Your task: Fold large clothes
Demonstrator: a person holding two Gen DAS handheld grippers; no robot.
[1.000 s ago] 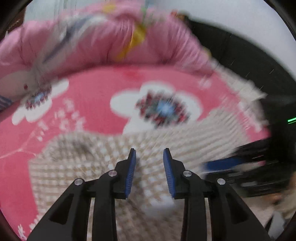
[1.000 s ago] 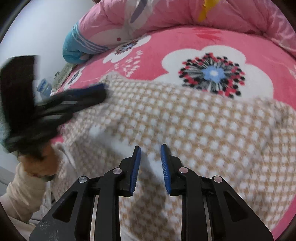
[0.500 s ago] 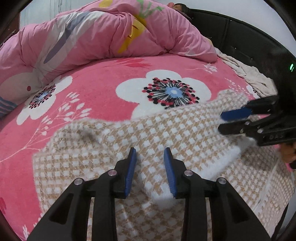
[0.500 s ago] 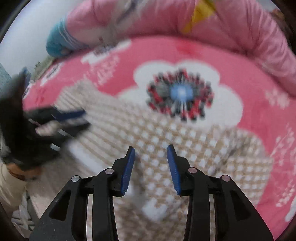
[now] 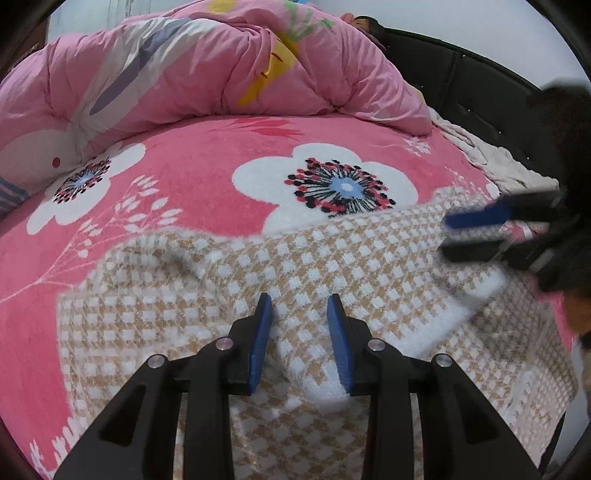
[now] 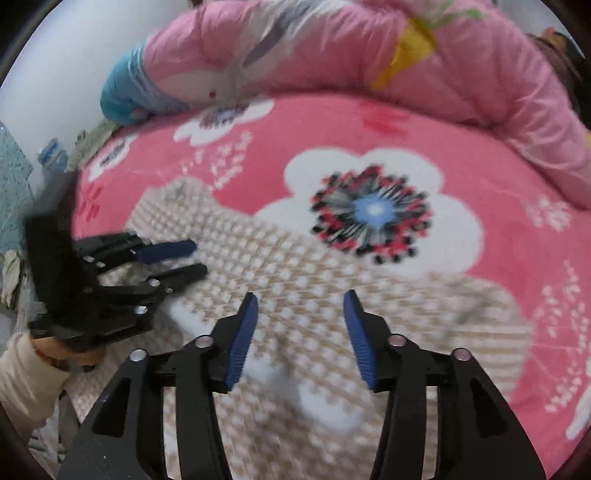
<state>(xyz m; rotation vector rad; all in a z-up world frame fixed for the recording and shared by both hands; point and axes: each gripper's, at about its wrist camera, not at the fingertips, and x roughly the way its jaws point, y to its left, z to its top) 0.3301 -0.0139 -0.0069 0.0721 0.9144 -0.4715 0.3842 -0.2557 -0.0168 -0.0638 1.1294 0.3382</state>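
A beige-and-white checked knit garment [image 5: 332, 258] lies spread on the bed, with a white ribbed band [image 5: 461, 306] folded over near its right side. My left gripper [image 5: 299, 302] hovers over its middle, pads apart, the cloth lying under them and not pinched. In the right wrist view the left gripper [image 6: 197, 257] sits at the garment's [image 6: 295, 266] left edge, a cream sleeve [image 6: 26, 376] behind it. My right gripper [image 6: 301, 295] is above the cloth with its jaws opening and nothing between them. In the left wrist view it [image 5: 447, 238] reaches in from the right.
A pink blanket with big white flowers [image 5: 207, 177] covers the bed. A bunched pink quilt [image 5: 221, 74] runs along the far side, with a person's dark hair [image 5: 364, 24] beyond it. A black headboard [image 5: 461, 85] and a pale cloth [image 5: 498, 162] border the right. A blue striped pillow [image 6: 122, 96] lies far left.
The right gripper's jaws have spread much wider, and it has shifted farther up over the garment. The left gripper keeps the same gap and place.
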